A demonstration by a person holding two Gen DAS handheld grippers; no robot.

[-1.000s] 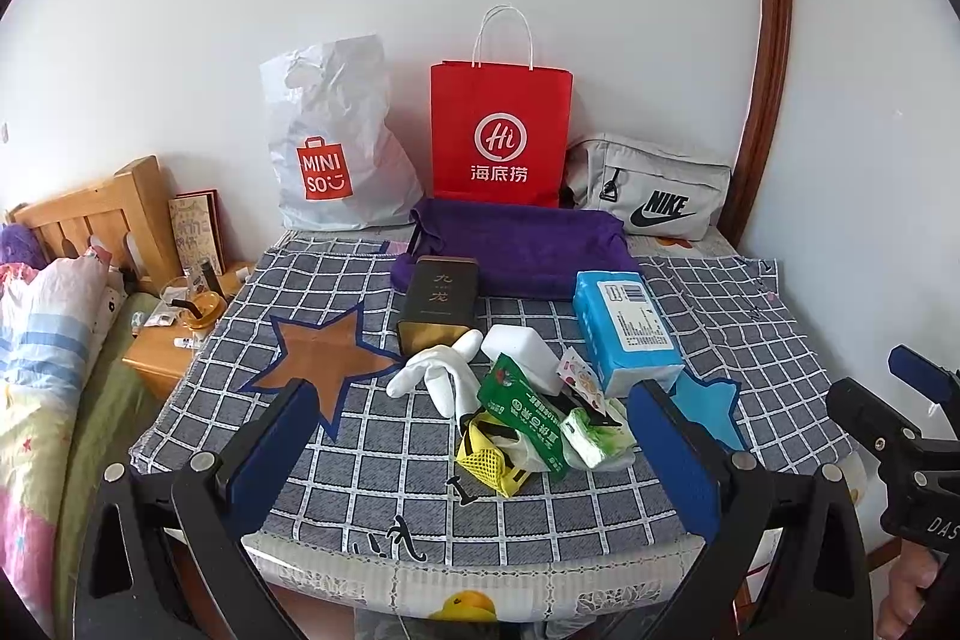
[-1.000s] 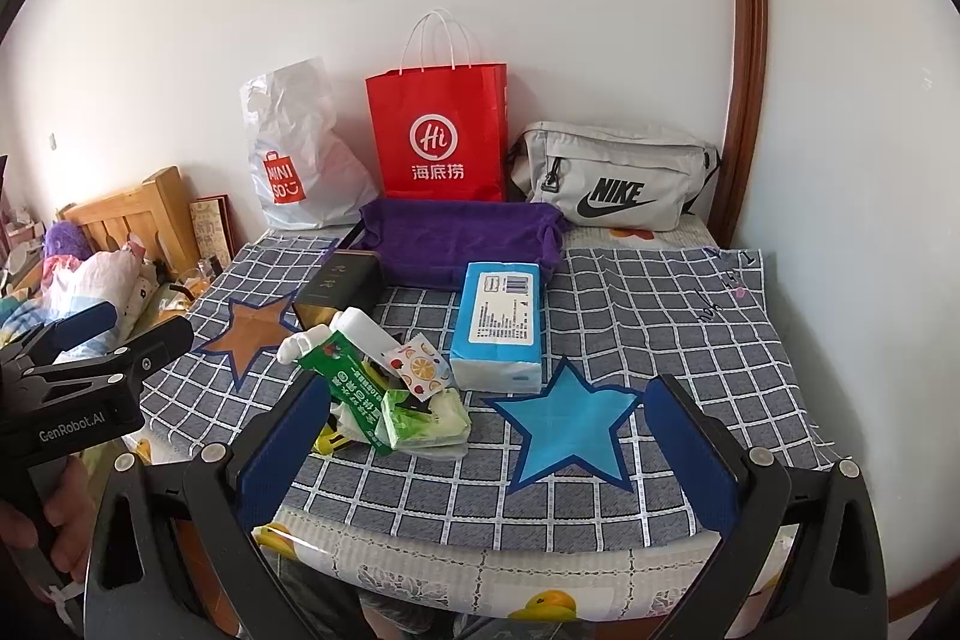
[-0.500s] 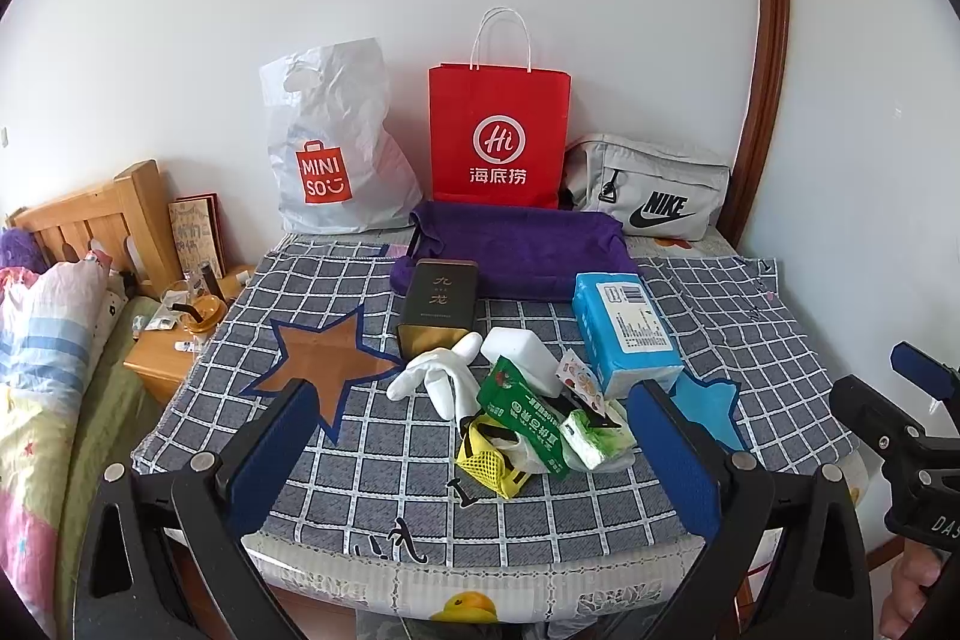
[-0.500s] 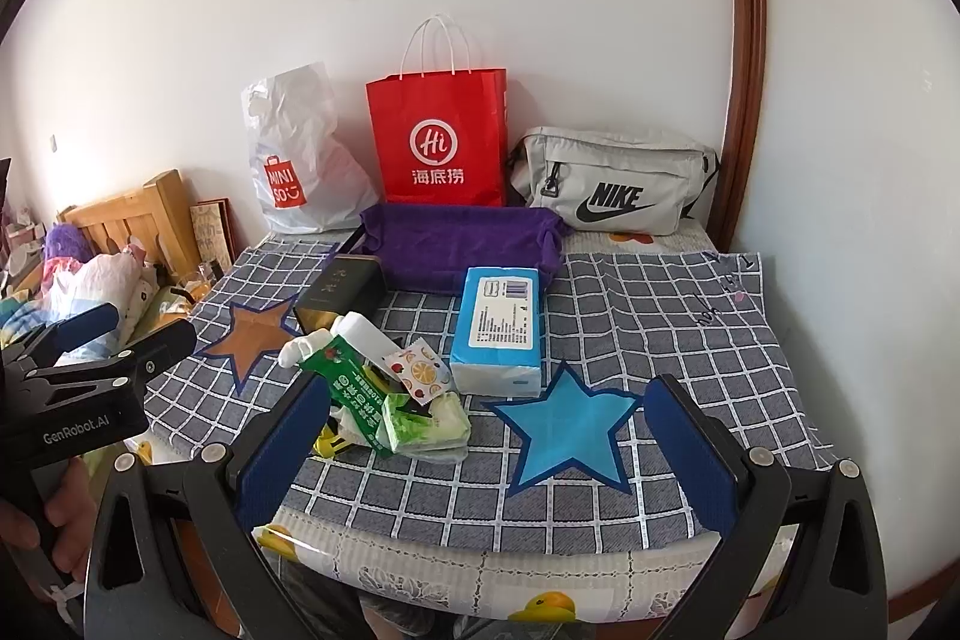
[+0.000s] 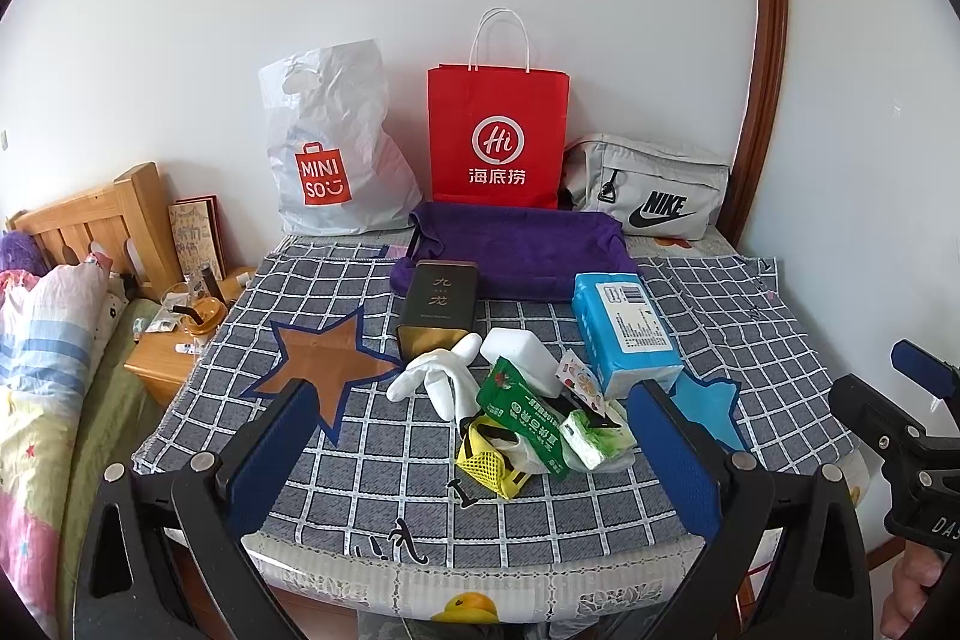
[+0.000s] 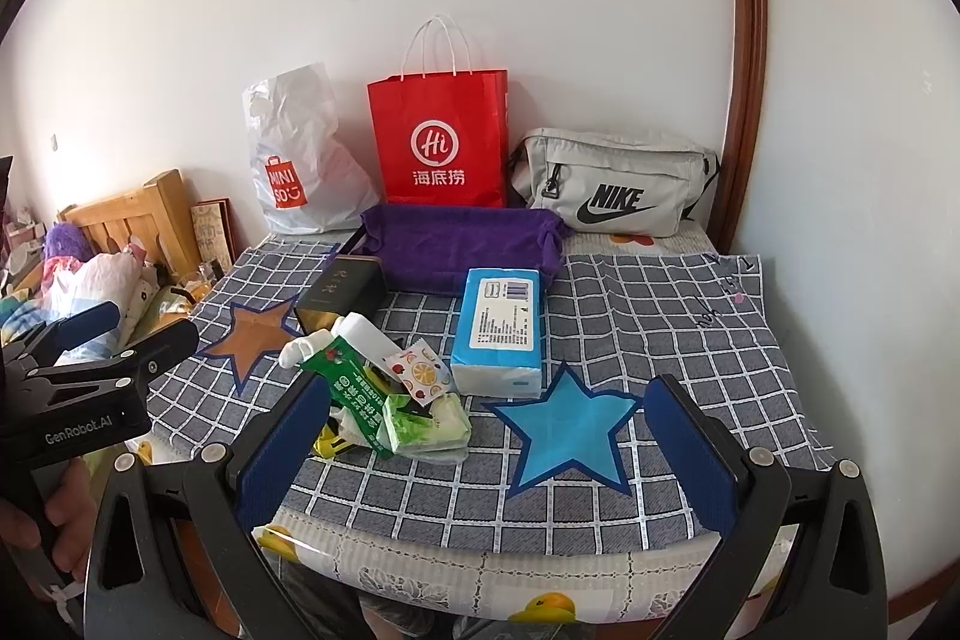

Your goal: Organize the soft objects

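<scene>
Nothing has moved: both grippers, left [image 5: 474, 445] and right [image 6: 489, 445], hover empty, fingers spread wide, surveying the soft clutter [image 5: 528, 403] ahead.

A checked cloth [image 5: 372, 466] covers what seems a table, bearing a pile of packets [image 5: 534, 418].

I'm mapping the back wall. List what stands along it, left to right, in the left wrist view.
White Miniso plastic bag → red paper bag → grey Nike waist bag.
</scene>
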